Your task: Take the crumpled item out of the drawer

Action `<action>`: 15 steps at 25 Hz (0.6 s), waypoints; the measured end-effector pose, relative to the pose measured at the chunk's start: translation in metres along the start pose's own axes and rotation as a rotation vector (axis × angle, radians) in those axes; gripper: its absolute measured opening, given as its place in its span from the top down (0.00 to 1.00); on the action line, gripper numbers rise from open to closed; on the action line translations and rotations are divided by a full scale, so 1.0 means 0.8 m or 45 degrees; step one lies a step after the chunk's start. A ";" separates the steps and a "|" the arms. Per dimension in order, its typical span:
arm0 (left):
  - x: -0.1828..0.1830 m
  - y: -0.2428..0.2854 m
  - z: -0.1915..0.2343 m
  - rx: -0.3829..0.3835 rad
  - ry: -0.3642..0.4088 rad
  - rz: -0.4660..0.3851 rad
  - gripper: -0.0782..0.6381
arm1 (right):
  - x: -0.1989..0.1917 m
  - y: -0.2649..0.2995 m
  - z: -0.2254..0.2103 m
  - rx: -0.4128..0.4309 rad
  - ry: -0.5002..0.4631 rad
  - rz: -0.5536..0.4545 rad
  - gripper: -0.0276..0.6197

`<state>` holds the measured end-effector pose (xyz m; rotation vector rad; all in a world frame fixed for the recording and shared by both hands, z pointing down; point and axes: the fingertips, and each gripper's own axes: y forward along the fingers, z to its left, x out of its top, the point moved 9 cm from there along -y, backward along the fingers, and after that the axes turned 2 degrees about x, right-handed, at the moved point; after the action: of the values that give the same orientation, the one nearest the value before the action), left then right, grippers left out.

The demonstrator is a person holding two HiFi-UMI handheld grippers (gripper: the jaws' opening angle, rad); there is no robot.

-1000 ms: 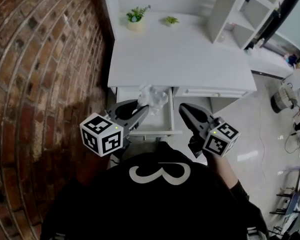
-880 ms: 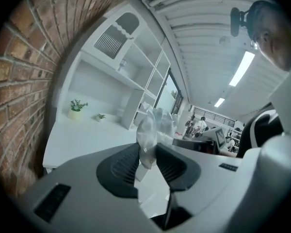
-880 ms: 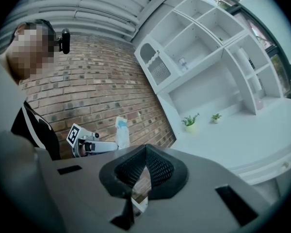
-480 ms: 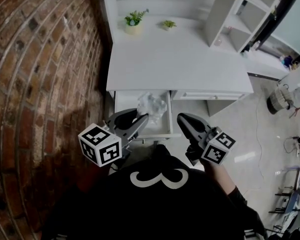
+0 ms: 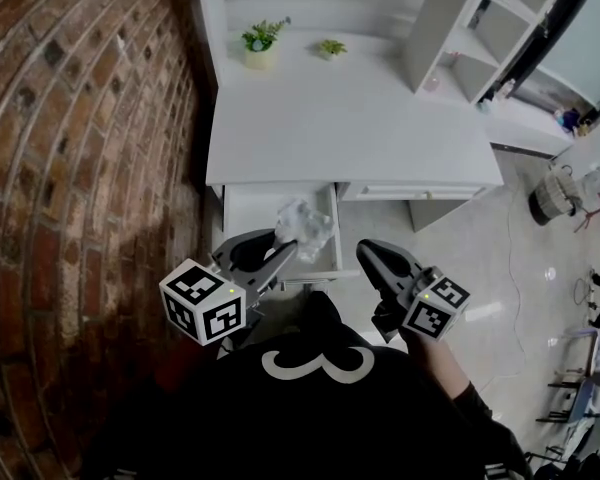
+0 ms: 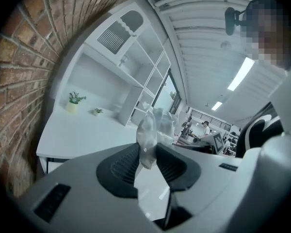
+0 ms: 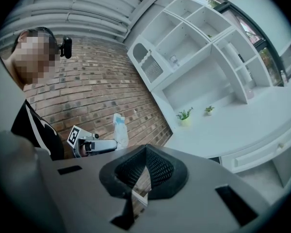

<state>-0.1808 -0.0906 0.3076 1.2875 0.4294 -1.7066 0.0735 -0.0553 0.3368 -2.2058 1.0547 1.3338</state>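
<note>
the left claw is clamped on the crumpled item, a wad of clear plastic film. its ribbed pads pinch the lower end of the wad and stand only as far apart as the plastic keeps them, and the rest of the wad sticks up past the tips. in the head view the wad sits over the front right corner of the open drawer, which is pulled out from under the white tabletop. in the right gripper view the wad hangs in the air at the left claw's tip, with the brick wall behind it. the right claw is closed, its tips touching with nothing between them. it is held level to the right of the drawer, well apart from the wad. two small potted plants stand at the back of the tabletop, near the wall. a white shelf unit rises on the tabletop's right side.
</note>
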 end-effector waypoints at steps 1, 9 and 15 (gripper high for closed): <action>0.000 0.000 -0.001 -0.003 0.003 0.003 0.74 | 0.000 -0.001 0.001 0.000 -0.004 -0.001 0.94; -0.004 0.000 -0.004 -0.004 0.005 0.017 0.74 | -0.003 -0.002 0.005 -0.001 -0.015 0.005 0.94; -0.011 0.001 0.003 0.007 -0.018 0.031 0.74 | -0.009 -0.001 0.005 -0.002 -0.024 0.023 0.94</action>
<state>-0.1812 -0.0884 0.3163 1.2794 0.3999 -1.6968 0.0699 -0.0492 0.3413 -2.1856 1.0691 1.3614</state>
